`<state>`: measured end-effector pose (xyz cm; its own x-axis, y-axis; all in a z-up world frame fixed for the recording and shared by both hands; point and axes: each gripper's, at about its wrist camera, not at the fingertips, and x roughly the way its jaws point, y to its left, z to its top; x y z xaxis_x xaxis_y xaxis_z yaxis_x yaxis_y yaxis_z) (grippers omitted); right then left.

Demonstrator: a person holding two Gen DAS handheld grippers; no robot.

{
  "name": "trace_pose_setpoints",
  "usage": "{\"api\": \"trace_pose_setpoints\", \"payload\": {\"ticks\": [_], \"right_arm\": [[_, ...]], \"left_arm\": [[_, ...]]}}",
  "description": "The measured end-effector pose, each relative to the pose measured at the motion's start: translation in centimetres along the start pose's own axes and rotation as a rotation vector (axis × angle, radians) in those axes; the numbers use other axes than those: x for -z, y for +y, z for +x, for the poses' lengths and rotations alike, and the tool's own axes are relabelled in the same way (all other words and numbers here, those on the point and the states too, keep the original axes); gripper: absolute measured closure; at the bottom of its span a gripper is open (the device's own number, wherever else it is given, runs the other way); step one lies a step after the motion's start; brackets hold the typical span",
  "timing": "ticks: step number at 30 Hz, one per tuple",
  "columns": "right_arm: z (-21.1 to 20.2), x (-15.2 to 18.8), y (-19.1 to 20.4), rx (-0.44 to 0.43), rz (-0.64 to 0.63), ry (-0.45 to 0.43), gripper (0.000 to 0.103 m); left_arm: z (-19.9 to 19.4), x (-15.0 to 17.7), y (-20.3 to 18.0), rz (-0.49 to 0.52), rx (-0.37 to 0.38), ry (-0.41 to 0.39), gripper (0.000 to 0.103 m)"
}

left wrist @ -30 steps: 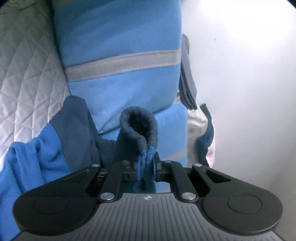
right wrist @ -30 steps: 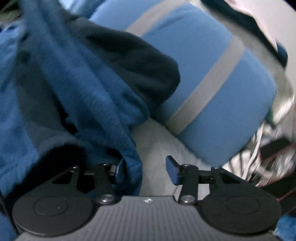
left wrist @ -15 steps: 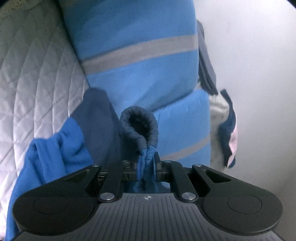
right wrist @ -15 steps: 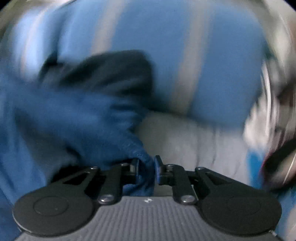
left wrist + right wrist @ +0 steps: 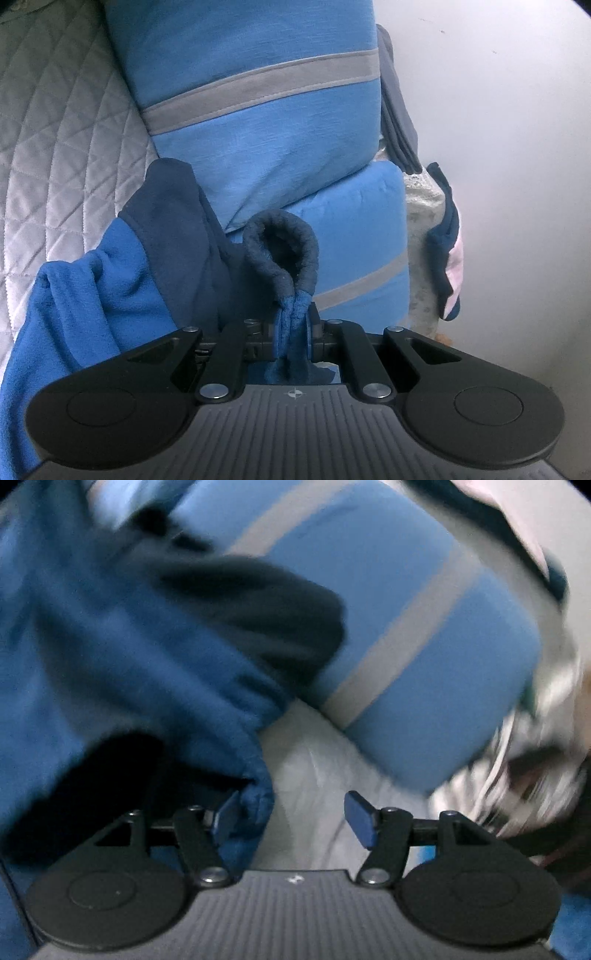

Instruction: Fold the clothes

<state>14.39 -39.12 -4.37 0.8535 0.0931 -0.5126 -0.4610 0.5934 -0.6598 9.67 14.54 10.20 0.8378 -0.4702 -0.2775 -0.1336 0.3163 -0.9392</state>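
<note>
A blue fleece garment [image 5: 92, 291] with dark navy panels hangs in folds at the left of the left wrist view. My left gripper [image 5: 293, 332] is shut on a bunched fold of it, and a dark navy cuff [image 5: 282, 251] loops up just past the pads. In the blurred right wrist view the same fleece garment [image 5: 122, 664] fills the left half. My right gripper [image 5: 291, 819] is opening its jaws wide. A blue edge of the garment lies against the left pad [image 5: 225, 814], and the right pad stands apart from it.
Two light blue cushions with grey stripes [image 5: 258, 103] are stacked ahead on a quilted grey cover [image 5: 55, 147]. More folded cloth [image 5: 443, 258] is wedged between the cushions and a pale wall [image 5: 498, 147]. In the right wrist view a striped cushion [image 5: 424, 635] lies on the grey cover [image 5: 314, 775].
My right gripper closed on the garment's blue edge half a second ago and now stands wide apart again. The left gripper keeps its grip and the cushions shifted slightly in its view.
</note>
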Motion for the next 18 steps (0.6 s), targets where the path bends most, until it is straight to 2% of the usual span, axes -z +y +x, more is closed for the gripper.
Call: {"api": "trace_pose_setpoints", "payload": {"ticks": [4,7,8,9,10,13,18], "right_arm": [[0.1,-0.5,3.1,0.047,-0.259,-0.034,0.030],[0.5,-1.0,4.1,0.061,-0.348,-0.058,0.034],[0.7,-1.2,4.2,0.061,-0.364,-0.063,0.039],[0.8,-1.2,4.2,0.060,-0.371,-0.065,0.053],[0.8,-1.3,3.9,0.063,-0.367,-0.065,0.075],[0.2,-1.8,1.4,0.037,-0.194,-0.064,0.087],[0.5,-1.4,-6.1,-0.115,0.342,-0.010,0.088]], "left_arm": [[0.0,0.0,0.1,0.000,-0.001,0.001,0.091],[-0.1,-0.1,0.2,-0.004,-0.007,0.000,0.091],[-0.1,-0.1,0.3,-0.007,-0.010,0.000,0.091],[-0.1,-0.1,0.3,-0.010,-0.012,0.000,0.091],[-0.1,-0.1,0.4,-0.013,-0.015,0.002,0.091],[0.1,-0.1,0.4,-0.010,-0.018,0.011,0.091],[0.6,0.4,0.3,0.019,-0.015,0.047,0.091]]}}
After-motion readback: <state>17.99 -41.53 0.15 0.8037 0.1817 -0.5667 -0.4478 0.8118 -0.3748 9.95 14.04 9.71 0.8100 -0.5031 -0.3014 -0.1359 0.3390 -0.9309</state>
